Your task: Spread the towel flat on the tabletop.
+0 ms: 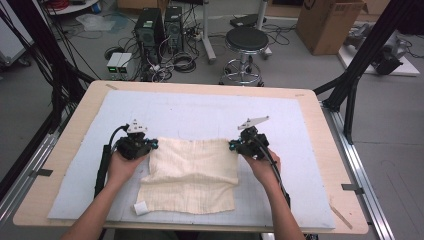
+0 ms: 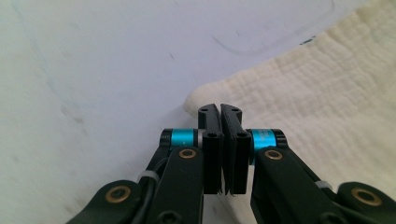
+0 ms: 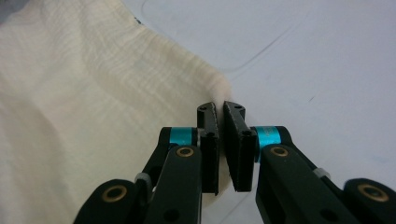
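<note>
A soft, cream, crinkly cloth [image 1: 192, 175] lies folded in the middle of the pale mat [image 1: 200, 112], with the left gripper [image 1: 148, 145] pinching its corner at ten o'clock and the right gripper [image 1: 233, 145] pinching its corner at two o'clock.

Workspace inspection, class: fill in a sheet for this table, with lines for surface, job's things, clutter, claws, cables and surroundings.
Surface: wooden table under a pale mat.
Job's things: cream cloth, partly folded; white tag at its near left corner.
Clutter: nothing seen.
Claws: left claw shut on the cloth's far left corner; right claw shut on its far right corner.
Cables: one trails from each claw along the forearm.
Surroundings: stool, computer towers, cardboard box, floor cables.
</note>
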{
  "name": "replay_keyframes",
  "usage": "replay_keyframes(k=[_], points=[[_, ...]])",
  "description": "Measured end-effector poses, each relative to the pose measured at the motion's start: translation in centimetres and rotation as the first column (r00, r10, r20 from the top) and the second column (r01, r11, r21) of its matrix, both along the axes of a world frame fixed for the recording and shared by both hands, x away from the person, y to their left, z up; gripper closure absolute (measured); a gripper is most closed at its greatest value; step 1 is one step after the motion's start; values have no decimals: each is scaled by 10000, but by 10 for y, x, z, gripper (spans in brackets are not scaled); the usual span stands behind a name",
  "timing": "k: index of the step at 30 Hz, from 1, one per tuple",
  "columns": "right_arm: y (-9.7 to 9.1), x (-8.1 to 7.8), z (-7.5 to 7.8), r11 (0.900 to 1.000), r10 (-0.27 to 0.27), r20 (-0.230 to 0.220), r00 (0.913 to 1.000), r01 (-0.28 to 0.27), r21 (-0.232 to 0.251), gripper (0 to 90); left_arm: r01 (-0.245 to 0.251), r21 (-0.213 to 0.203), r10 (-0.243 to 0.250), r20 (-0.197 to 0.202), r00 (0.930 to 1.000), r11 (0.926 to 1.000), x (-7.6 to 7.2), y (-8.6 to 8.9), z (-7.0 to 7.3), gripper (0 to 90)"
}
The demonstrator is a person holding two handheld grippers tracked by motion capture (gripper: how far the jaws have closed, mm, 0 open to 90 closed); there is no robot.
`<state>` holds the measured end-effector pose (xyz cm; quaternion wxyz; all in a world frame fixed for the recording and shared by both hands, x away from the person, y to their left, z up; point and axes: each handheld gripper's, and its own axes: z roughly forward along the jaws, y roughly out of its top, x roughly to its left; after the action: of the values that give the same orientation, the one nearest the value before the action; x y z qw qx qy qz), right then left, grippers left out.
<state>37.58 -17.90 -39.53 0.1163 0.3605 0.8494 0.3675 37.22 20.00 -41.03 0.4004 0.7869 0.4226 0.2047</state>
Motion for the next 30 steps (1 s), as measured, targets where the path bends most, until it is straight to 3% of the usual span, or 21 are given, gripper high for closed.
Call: replay_keyframes(k=[2, 3, 4, 5, 6, 8, 9, 11, 17, 21, 24, 26, 30], points=[[1, 14, 10, 9996, -222, 310, 9993, 228, -187, 850, -495, -185, 501, 385, 9980, 9986, 17, -5, 7, 871], [2, 35, 20, 9962, -752, 595, 9954, 777, -396, 809, -791, -208, 801, 484, 9956, 9966, 28, -7, 10, 861], [2, 35, 20, 9962, -752, 595, 9954, 777, -396, 809, -1064, -169, 1071, 522, 9929, 9942, 37, -9, 12, 861], [2, 45, 23, 9908, -1222, 743, 9897, 1260, -486, 699, -1344, -194, 1354, 590, 9890, 9907, 44, -12, 13, 805], [1, 54, 25, 9867, -1566, 870, 9838, 1598, -312, 635, -1328, -299, 1340, 408, 9901, 9907, 48, -11, 14, 727], [-2, 61, 25, 9872, -1582, 816, 9840, 1558, 350, 609, -1157, -600, 1174, 255, 9928, 9915, 50, -8, 13, 680], [-2, 61, 24, 9880, -1540, 828, 9846, 1522, 271, 603, -1023, -546, 1034, 178, 9945, 9933, 49, -6, 12, 676], [-2, 59, 18, 9922, -1228, 391, 9917, 1219, 248, 575, -733, -515, 740, 116, 9972, 9960, 45, -1, 10, 644], [-7, 37, 6, 9954, -793, 108, 9968, 786, 542, 533, -295, -1092, 300, 34, 9995, 9936, 22, 17, 8, 605], [-12, 15, 4, 9946, -429, 360, 9984, 393, 963, 498, 300, -1283, -284, 137, 9995, 9913, 2, 25, 11, 576], [-11, 0, 5, 9926, 222, -19, 9998, -218, 1196, 437, 758, -1364, -722, 310, 9969, 9878, -17, 28, 12, 549], [-11, -17, 5, 9887, 536, 757, 9957, -635, 1356, 440, 1081, -1329, -1043, 351, 9939, 9852, -29, 30, 12, 533], [-10, -44, 4, 9815, 1218, 823, 9891, -1324, 1385, 425, 1511, -1334, -1451, 534, 9880, 9795, -54, 33, 6, 502]])
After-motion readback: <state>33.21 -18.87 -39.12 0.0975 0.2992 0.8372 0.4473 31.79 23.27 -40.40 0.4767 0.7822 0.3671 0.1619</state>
